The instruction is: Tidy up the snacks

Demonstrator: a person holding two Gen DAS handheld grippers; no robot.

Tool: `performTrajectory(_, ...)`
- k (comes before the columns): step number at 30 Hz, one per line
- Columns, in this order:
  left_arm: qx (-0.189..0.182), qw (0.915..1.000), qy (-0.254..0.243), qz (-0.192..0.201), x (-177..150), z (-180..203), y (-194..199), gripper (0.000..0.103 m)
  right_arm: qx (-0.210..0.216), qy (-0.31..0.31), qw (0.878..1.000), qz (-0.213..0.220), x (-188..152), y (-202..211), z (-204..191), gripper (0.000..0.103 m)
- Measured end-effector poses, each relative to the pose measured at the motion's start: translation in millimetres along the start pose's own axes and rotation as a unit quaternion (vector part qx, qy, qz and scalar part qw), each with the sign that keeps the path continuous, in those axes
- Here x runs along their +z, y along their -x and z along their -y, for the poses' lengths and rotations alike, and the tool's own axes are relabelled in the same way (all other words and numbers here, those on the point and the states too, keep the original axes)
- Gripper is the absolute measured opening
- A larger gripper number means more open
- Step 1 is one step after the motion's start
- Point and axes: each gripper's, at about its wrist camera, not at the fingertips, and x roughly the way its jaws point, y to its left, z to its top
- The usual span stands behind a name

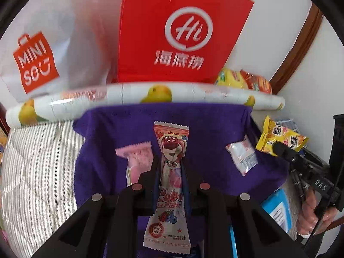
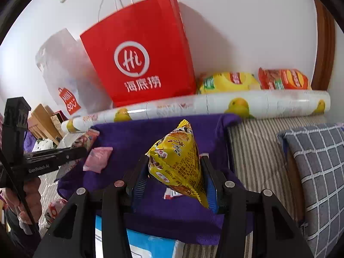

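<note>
My left gripper point(image 1: 171, 163) is shut on a pink bear-print snack packet point(image 1: 172, 150), held above the purple cloth point(image 1: 215, 129). My right gripper point(image 2: 175, 167) is shut on a yellow snack bag point(image 2: 178, 163), which also shows in the left wrist view point(image 1: 281, 138). A pink packet point(image 1: 137, 159) and a small white packet point(image 1: 241, 154) lie on the cloth. The pink packet also shows in the right wrist view point(image 2: 97, 159). The left gripper's body point(image 2: 53, 158) shows at the left of the right wrist view.
A red paper bag point(image 2: 139, 53) and a white Miniso bag point(image 2: 64, 75) stand against the wall behind a duck-print roll point(image 2: 215, 105). Yellow point(image 2: 228, 81) and orange point(image 2: 283, 79) chip bags lie beside them. A checked cushion point(image 2: 318, 172) lies at right, a blue box point(image 2: 150, 245) below.
</note>
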Motion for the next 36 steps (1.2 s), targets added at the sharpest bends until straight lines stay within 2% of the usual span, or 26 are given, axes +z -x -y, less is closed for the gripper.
performTrajectory(10,0.002,0.9998,0.006,-0.018,-3.8,-6.1,-11.5,0.018,-0.006,0.006,1.0,-0.025,-9.2,-13.2,2.9,0.048)
performTrajectory(26,0.018,0.9992,-0.006,-0.034,-6.2,-1.9,-22.9,0.018,-0.011,0.024,0.999,-0.025,-11.9,-11.9,-0.8,0.049)
performTrajectory(30,0.017,0.9993,-0.007,-0.032,-6.2,-1.5,-22.1,0.018,-0.017,0.032,0.999,-0.018,-12.4,-9.8,-3.8,0.062)
performTrajectory(36,0.012,0.9995,-0.009,-0.028,-5.4,-0.2,-20.0,0.019,-0.011,0.031,0.999,0.001,-10.9,-3.4,-4.6,0.062)
